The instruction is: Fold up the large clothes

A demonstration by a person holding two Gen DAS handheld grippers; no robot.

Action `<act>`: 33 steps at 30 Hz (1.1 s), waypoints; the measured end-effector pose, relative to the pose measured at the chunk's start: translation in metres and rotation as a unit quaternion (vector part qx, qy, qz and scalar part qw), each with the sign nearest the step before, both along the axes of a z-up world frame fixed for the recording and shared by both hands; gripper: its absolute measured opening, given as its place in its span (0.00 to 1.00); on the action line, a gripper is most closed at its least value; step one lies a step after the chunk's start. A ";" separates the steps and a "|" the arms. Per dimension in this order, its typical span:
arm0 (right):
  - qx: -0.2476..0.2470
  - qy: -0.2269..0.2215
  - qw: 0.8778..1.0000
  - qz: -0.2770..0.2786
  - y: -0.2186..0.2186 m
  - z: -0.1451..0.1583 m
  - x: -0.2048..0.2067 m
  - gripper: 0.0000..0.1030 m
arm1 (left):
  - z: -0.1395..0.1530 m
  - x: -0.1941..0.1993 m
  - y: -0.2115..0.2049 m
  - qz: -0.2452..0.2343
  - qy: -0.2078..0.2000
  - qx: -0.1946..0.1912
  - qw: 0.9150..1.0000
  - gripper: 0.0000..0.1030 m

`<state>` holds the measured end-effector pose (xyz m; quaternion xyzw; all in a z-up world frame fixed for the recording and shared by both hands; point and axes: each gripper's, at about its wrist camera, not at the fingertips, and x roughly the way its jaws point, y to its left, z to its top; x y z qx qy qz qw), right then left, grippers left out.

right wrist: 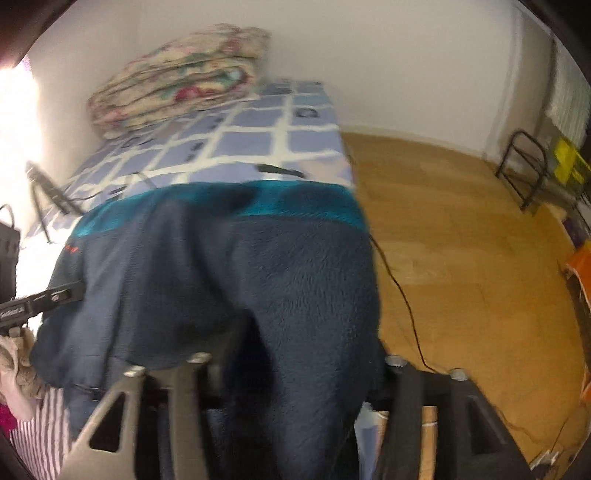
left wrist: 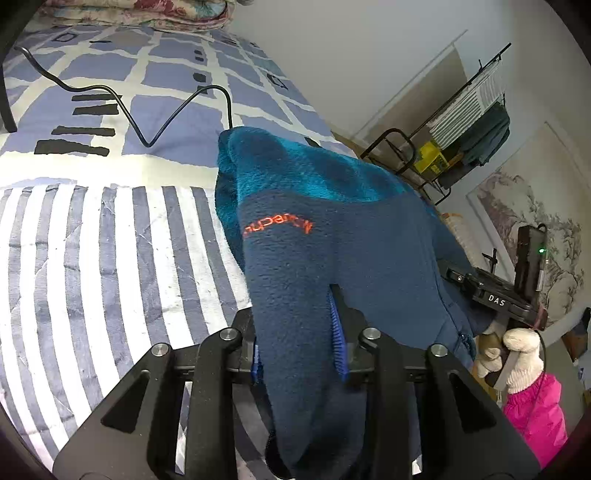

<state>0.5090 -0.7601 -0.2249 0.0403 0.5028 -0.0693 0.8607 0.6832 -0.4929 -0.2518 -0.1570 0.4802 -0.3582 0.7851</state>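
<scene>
Left gripper [left wrist: 301, 350]: jaws narrow, fleece jacket [left wrist: 325, 229] bunched between them, blue ribbed pad [left wrist: 338, 332] pressing the cloth, so it has hold of the fabric. Jacket is navy low down, teal band at the far end, orange embroidered logo [left wrist: 277, 228] at about 11 o'clock from the jaws. It hangs draped from the gripper over the striped blue-and-white bedcover [left wrist: 92, 266], which fills 9 o'clock. At 3 o'clock, a gloved hand [left wrist: 521, 354] in a cream knit glove with a pink sleeve [left wrist: 535, 417] carries the other black gripper body, marked DAS. Farther, at 10–11 o'clock, a black cable [left wrist: 147, 122] snakes across the blue checked bedsheet [left wrist: 177, 74]; folded floral quilt [left wrist: 140, 14] at 12 o'clock by the wall. At 2 o'clock a black metal rack [left wrist: 402, 155] with a yellow box [left wrist: 430, 158]. Right wrist view is motion-blurred. Right gripper [right wrist: 295, 376]: jaws stand well apart, the same fleece jacket [right wrist: 221, 288] fills the gap and drapes forward; whether the fingers actually press it I cannot tell. Teal band lies at 12 o'clock, far edge of the jacket on the checked bedsheet [right wrist: 251, 140]. Wooden floor [right wrist: 461, 240] at 2–3 o'clock with a thin black wire [right wrist: 402, 295] running over it. Floral quilt [right wrist: 177, 74] at 11 o'clock against the white wall.
</scene>
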 end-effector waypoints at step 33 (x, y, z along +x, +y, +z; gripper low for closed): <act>-0.050 -0.146 0.987 -0.043 0.136 0.217 -0.191 0.68 | 0.236 -0.253 0.118 0.020 -0.179 0.078 0.981 0.42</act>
